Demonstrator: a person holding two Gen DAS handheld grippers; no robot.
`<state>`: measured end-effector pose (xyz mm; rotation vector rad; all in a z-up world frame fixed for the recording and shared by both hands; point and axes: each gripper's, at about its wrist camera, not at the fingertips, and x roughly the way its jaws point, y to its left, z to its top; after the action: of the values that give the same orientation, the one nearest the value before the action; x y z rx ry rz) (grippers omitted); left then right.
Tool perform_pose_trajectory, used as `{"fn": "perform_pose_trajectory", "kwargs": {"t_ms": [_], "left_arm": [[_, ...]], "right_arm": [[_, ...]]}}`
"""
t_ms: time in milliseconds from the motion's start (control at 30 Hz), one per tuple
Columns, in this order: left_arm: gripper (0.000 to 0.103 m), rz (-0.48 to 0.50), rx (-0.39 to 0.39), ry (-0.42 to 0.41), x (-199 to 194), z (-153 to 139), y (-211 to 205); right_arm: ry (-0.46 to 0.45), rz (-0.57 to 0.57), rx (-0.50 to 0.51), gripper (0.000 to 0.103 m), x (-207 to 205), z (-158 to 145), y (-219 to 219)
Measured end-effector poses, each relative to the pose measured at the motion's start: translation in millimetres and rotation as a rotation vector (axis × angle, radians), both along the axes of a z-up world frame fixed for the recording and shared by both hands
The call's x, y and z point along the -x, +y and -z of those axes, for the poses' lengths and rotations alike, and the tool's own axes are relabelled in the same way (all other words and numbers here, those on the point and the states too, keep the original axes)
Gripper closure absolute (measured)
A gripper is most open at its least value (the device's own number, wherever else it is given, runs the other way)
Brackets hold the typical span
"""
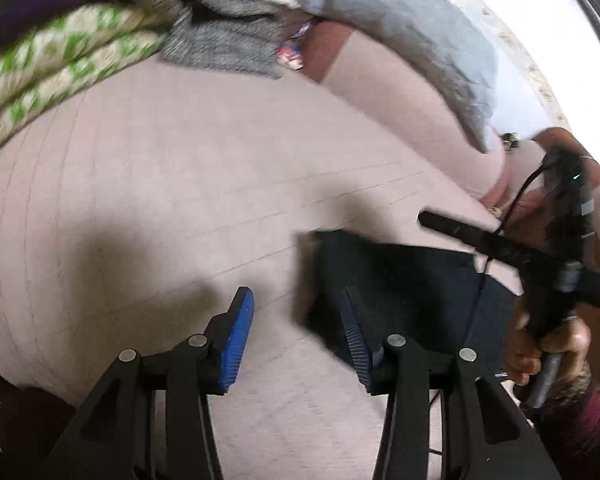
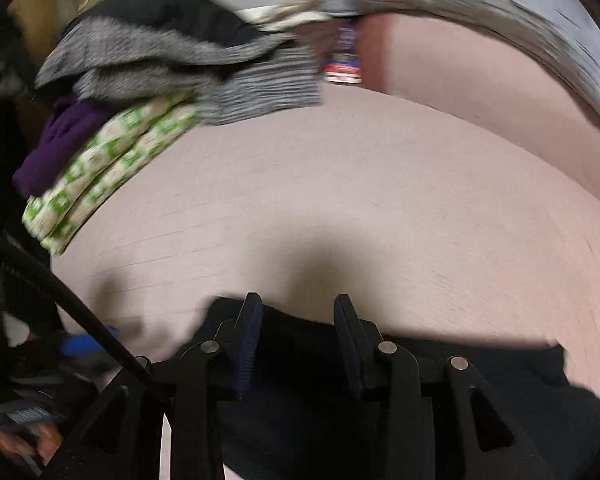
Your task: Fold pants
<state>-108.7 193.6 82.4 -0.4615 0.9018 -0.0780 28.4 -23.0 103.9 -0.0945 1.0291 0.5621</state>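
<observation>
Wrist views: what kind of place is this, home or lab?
Most likely a home, probably on a bed: a pinkish sheet spreads under everything, a pile of mixed clothes sits at its far edge, and a grey pillow lies alongside.

No legible text; print on the red-and-blue packet (image 2: 342,60) too blurred.

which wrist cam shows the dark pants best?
Left wrist: the dark pants lie on the pink sheet with corner and edges visible. Right wrist shows only their top edge; the right gripper blocks the rest.
</observation>
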Motion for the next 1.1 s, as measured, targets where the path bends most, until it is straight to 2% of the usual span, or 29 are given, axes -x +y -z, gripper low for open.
{"fn": "perform_pose_trajectory", "kwargs": {"t_ms": [67, 167, 267, 400, 467, 567, 600, 633, 667, 700, 733, 933, 1000, 1100], "left_arm": [[0.051, 0.062, -0.007, -0.030, -8.3, -10.1, -21.1], [0.050, 0.169, -0.038, -0.032, -26.8, -13.1, -63.1], [0.050, 0.283, -0.064, -0.026, -36.3, -8.2, -109.7], [0.050, 0.430, -0.055, -0.016, -55.5, 13.0, -166.9], [0.050, 0.483, -0.047, 0.014, -66.0, 32.4, -191.9], [0.050, 0.510, -0.060, 0.069, -68.4, 53.2, -210.1], [0.050, 0.511, -0.061, 0.082, -72.4, 59.4, -212.4], [0.049, 0.505, -0.069, 0.061, -70.6, 60.7, -213.7], [0.044, 0.509, -0.070, 0.047, -69.1, 60.5, -214.5], [0.044, 0.516, -0.063, 0.043, -68.7, 61.2, -214.8], [0.043, 0.516, -0.057, 0.035, -67.8, 62.3, -213.9], [0.043, 0.521, -0.037, 0.006, -60.9, 67.0, -205.2], [0.043, 0.522, -0.046, 0.000, -59.0, 67.5, -207.1], [0.043, 0.523, -0.058, -0.008, -54.8, 65.8, -208.2]], "right_arm": [[0.021, 0.089, 0.010, 0.062, -10.5, 7.6, -34.9], [0.010, 0.243, 0.056, 0.062, -29.2, 13.7, -100.5], [-0.002, 0.321, 0.109, 0.061, -44.0, 13.8, -148.4], [0.025, 0.308, 0.122, 0.038, -59.1, 17.3, -178.5], [0.036, 0.272, 0.133, 0.038, -65.9, 24.8, -181.2], [0.062, 0.198, 0.200, 0.039, -68.9, 44.5, -166.6], [0.067, 0.177, 0.221, 0.051, -68.3, 49.8, -164.9], [0.068, 0.153, 0.245, 0.064, -68.5, 55.9, -161.5], [0.078, 0.136, 0.243, 0.082, -67.5, 59.1, -158.8], [0.076, 0.136, 0.229, 0.088, -65.8, 58.6, -157.7], [0.070, 0.138, 0.232, 0.092, -64.8, 56.7, -155.9], [0.058, 0.170, 0.251, 0.095, -72.0, 51.5, -151.1], [0.060, 0.182, 0.262, 0.103, -81.3, 55.0, -149.1], [0.041, 0.237, 0.287, 0.103, -97.2, 58.6, -140.7]]}}
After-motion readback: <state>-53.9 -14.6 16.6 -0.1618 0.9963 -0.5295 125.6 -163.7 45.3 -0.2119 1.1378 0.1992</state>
